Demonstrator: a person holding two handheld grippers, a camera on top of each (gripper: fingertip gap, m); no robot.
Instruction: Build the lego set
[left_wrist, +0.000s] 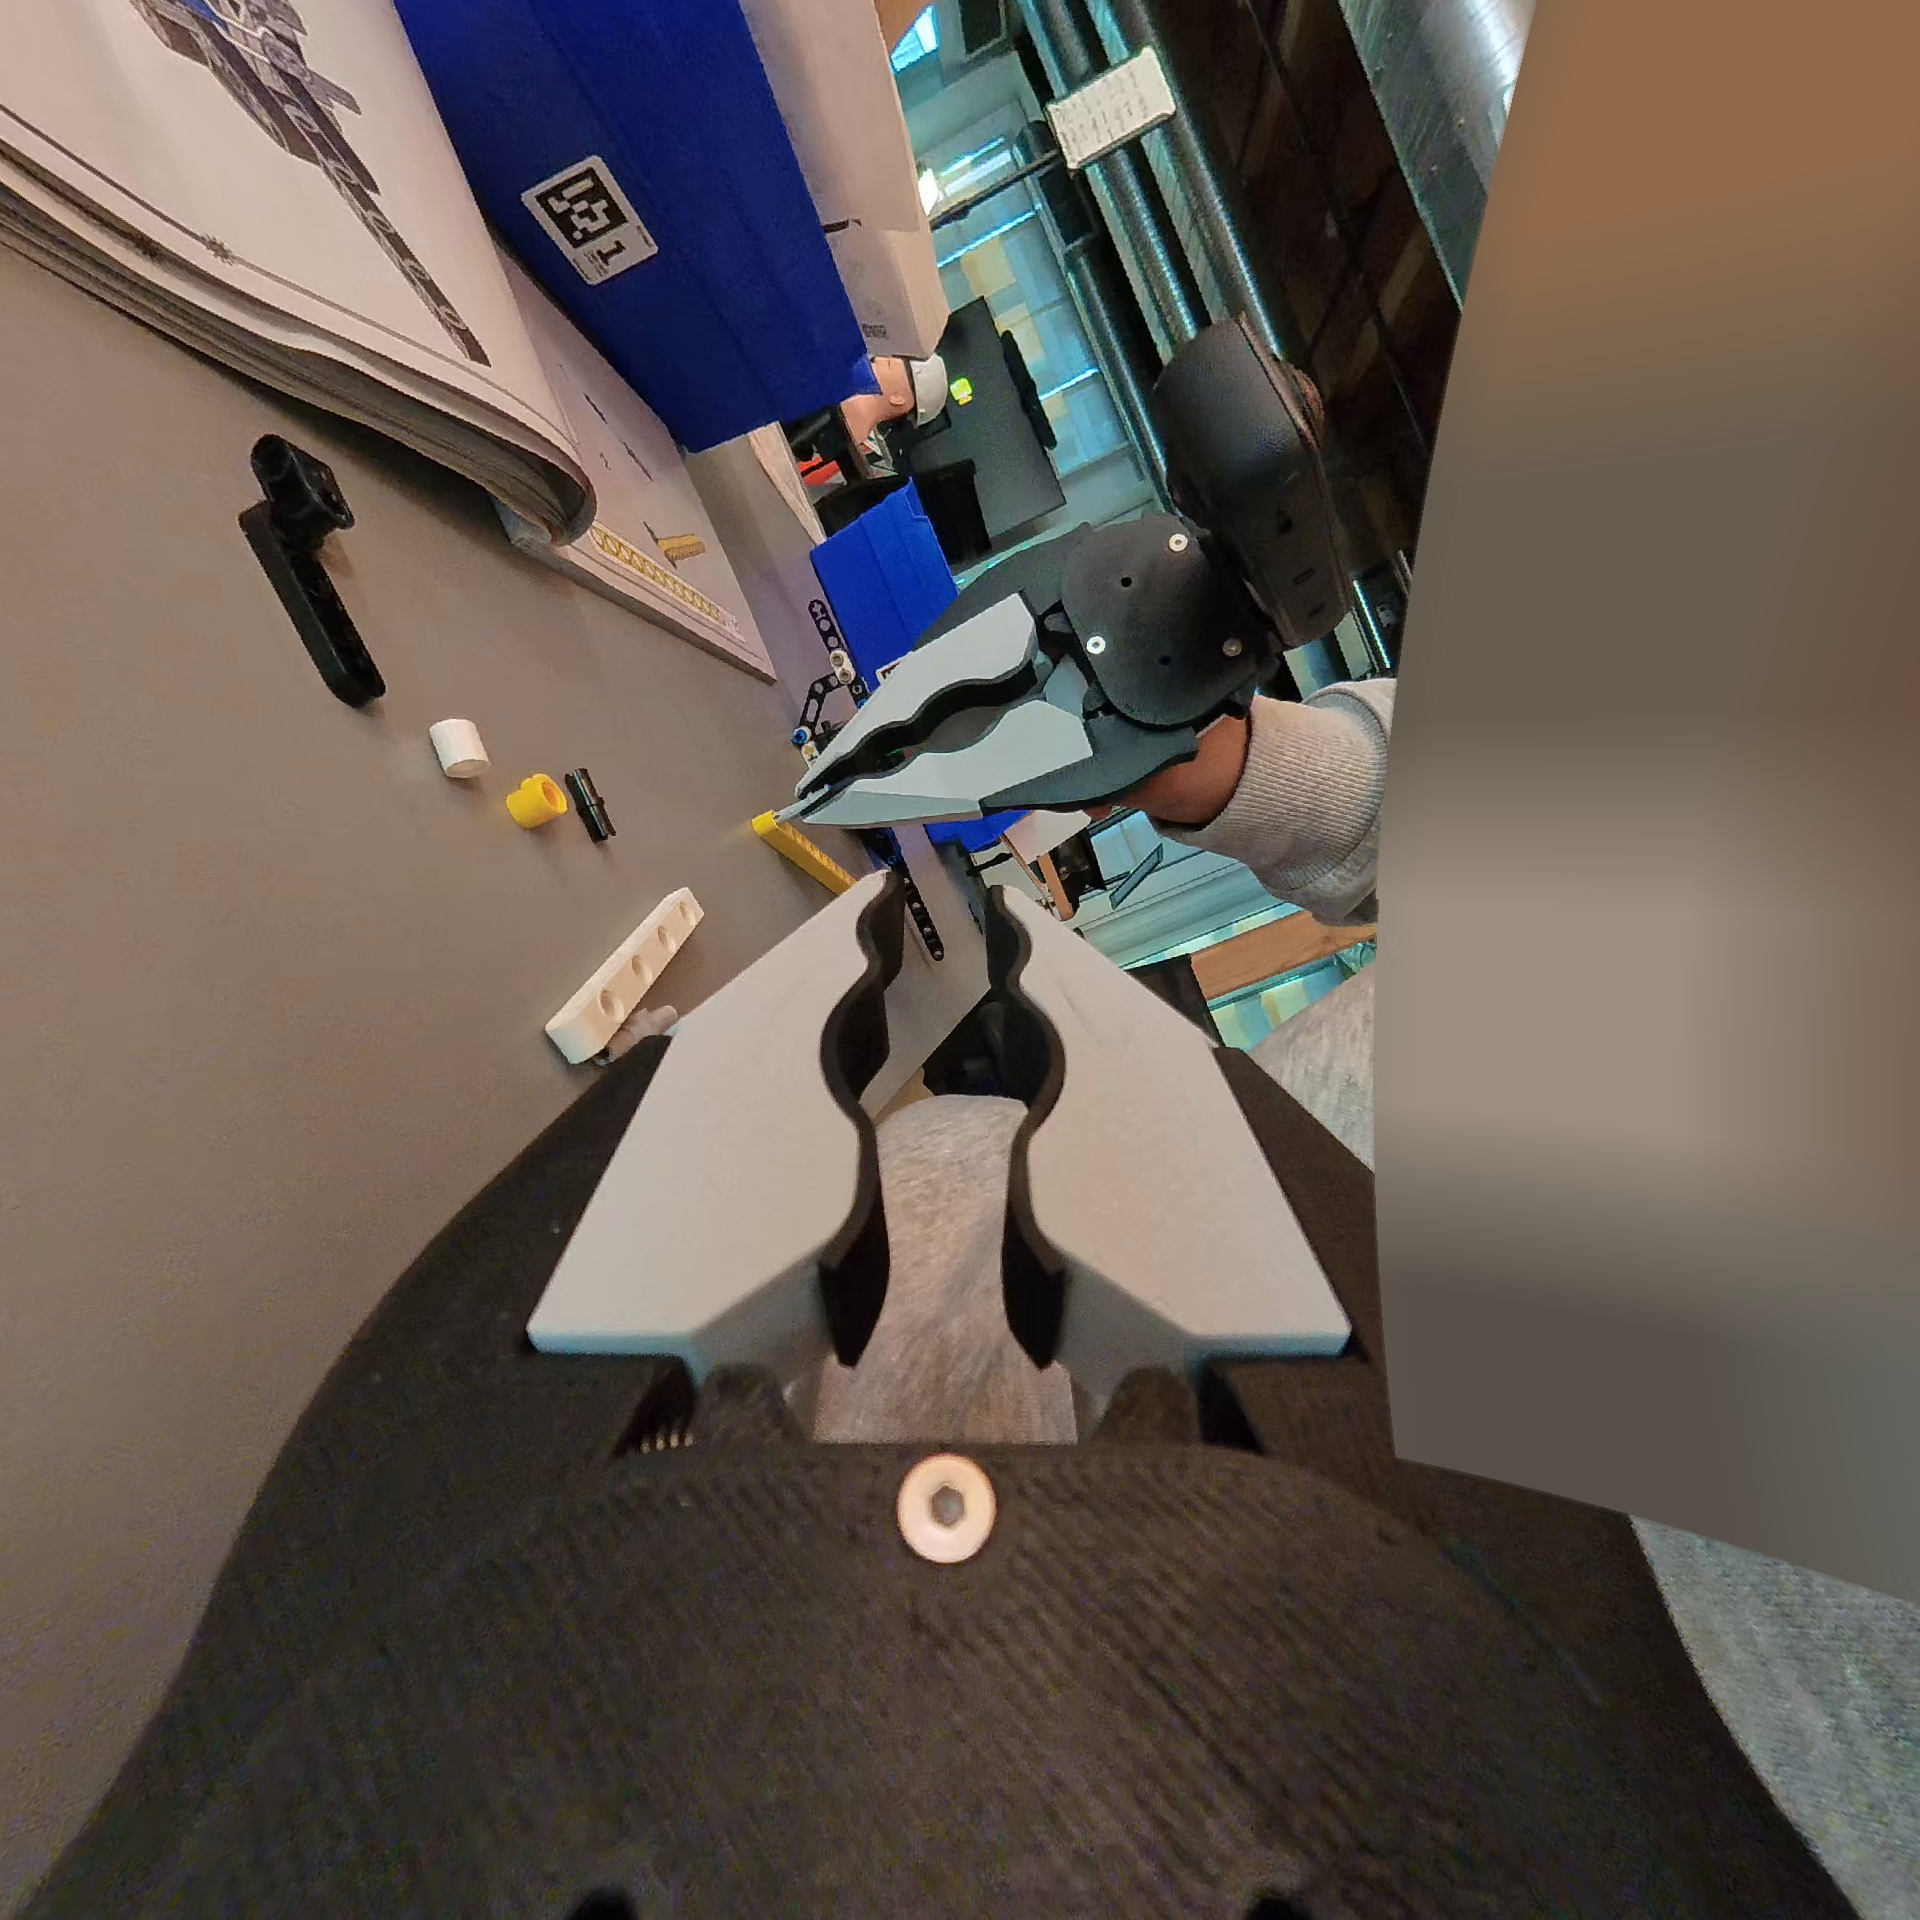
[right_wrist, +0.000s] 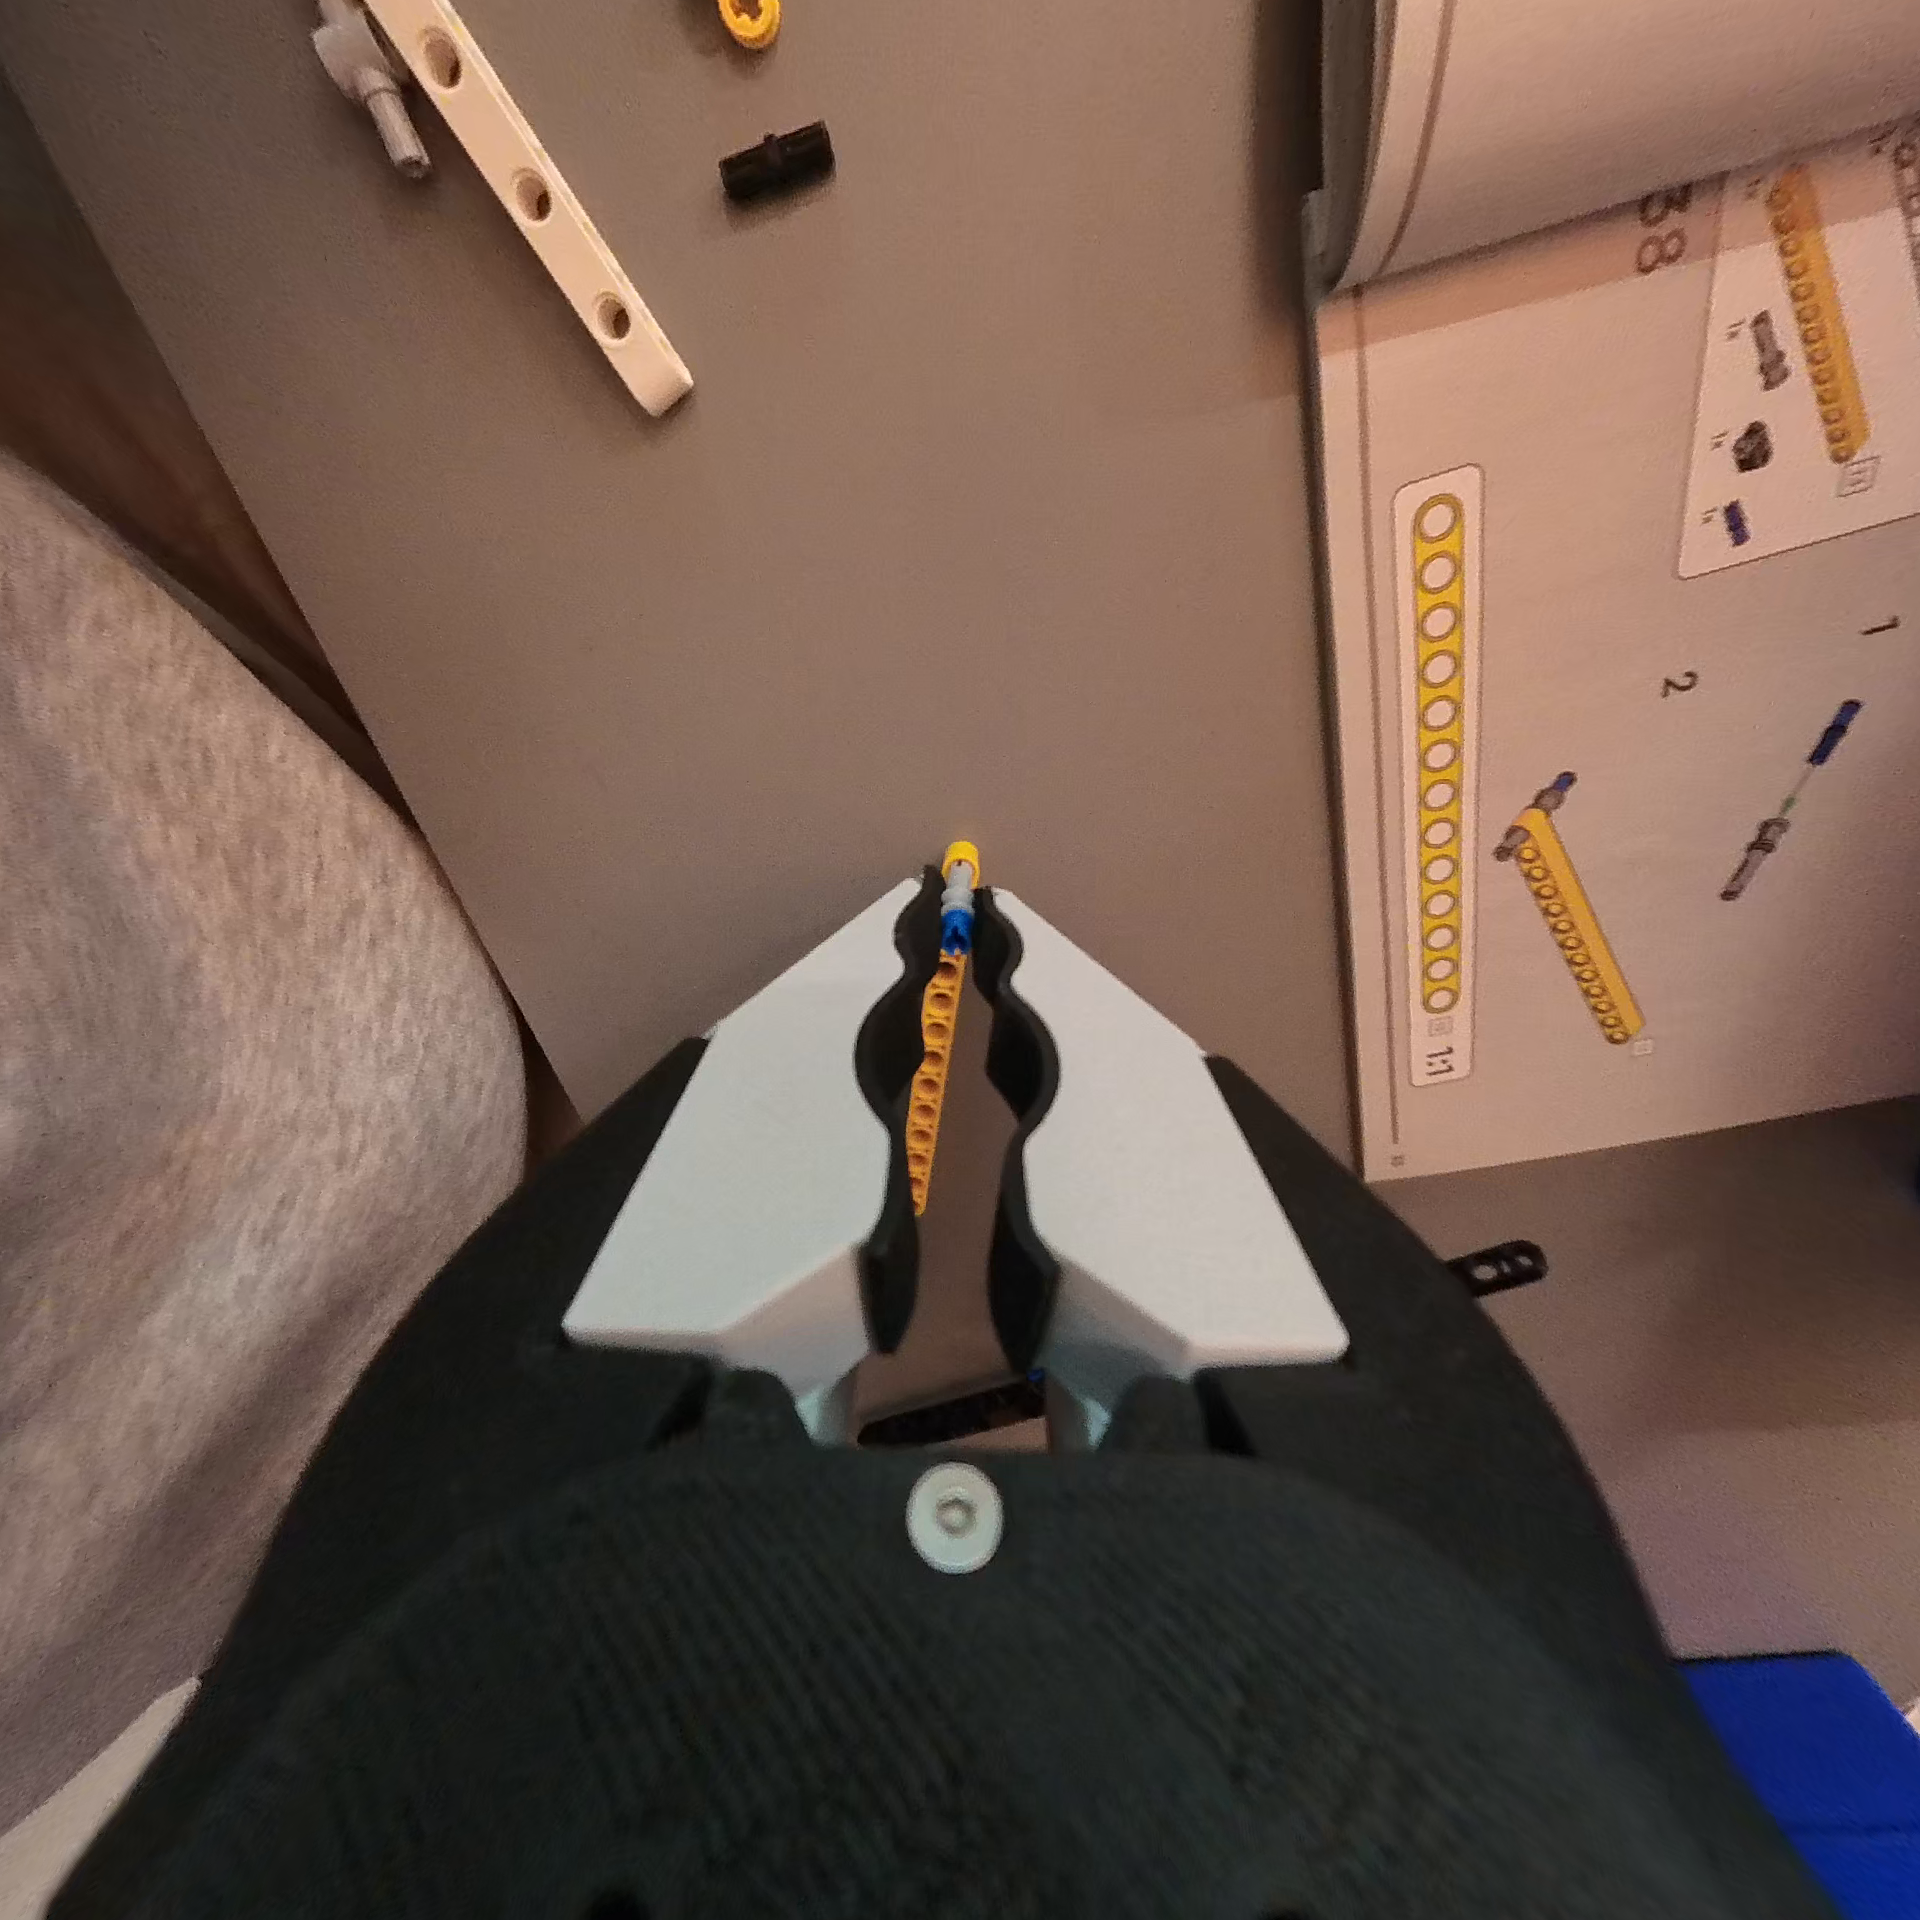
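Left wrist view, left to right: open booklet (left_wrist: 270, 239); black beam (left_wrist: 312, 582) with a pin block at its far end; white bush (left_wrist: 459, 746); yellow bush (left_wrist: 537, 801); black pin (left_wrist: 590, 804); white beam (left_wrist: 627, 975) with a grey pin at its near end; yellow beam (left_wrist: 816, 854) lying on the grey table (left_wrist: 208, 1039). Left gripper (left_wrist: 940, 904), nearest the lens, has its fingers apart and holds nothing. Right gripper (left_wrist: 805, 812), farther off, has its tips nearly together at the far end of the yellow beam.

Right wrist view, left to right: white beam (right_wrist: 530, 197), black pin (right_wrist: 776, 161), then the right gripper (right_wrist: 956, 894) pinching a short pin, grey and blue (right_wrist: 957, 909), that sits in the end hole of the yellow beam (right_wrist: 935, 1070). Booklet page (right_wrist: 1621, 727) at right shows this same assembly.

Yellow beam: long, slim, one row of round holes, seen almost edge-on between the fingers; its far end shows past the tips.

Likely step: seating the pin in the end hole. To do it well, press straight along the hole axis, keep the beam flat on the table, and use the free left gripper to brace the beam against sliding.
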